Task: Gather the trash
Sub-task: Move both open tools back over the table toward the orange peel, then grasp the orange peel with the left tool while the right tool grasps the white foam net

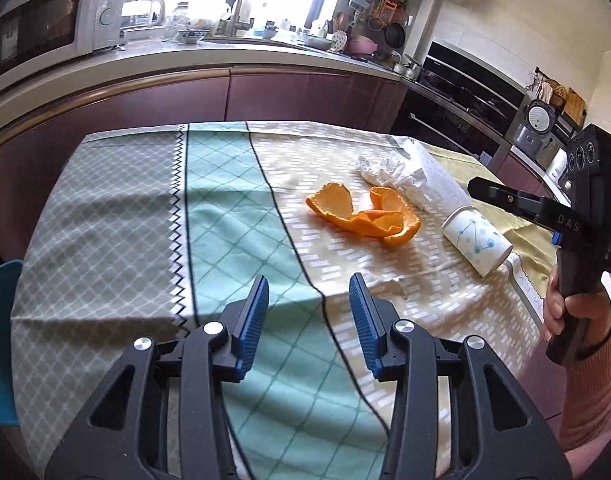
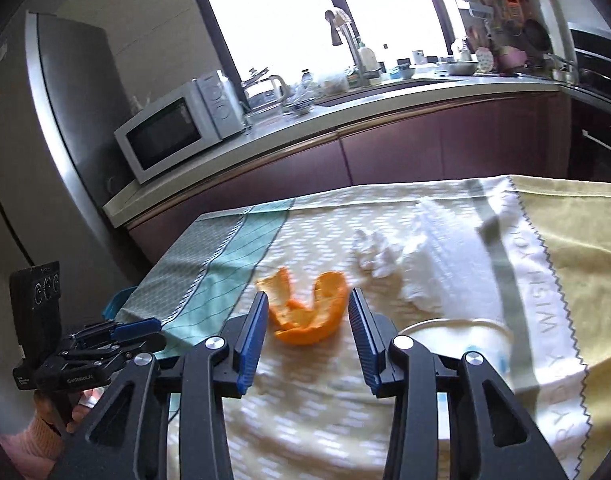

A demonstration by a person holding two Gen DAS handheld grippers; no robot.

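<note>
- Over the near table edge, left wrist view: left gripper hangs above the patterned tablecloth, jaws spread wide, nothing between them.
- Trash lies ahead and to the right on the cloth: orange peel, crumpled tissue just behind it, paper cup tipped on its side beside the peel.
- Right gripper enters from the right edge, held over the cup; whether its jaws are apart cannot be told from this angle.
- Open room: cloth bare on the left half; a blue bin edge shows off the table's left side, possibly the drop point.
- Right wrist view: right gripper jaws wide apart, empty, with the orange peel framed between the fingertips but farther on, not touched as far as I can tell.
- Paper cup sits just right of the right finger; tissue beyond the peel. View is motion-blurred.
- Judgement: approach stage, nothing collected yet. Peel looks like the first target.
- Next move calls for lowering until the fingers straddle the peel, then closing gently; curled peel may slip or fold.
- Mind the cup close on the right: a sideways drift could roll it toward the table edge.
</note>
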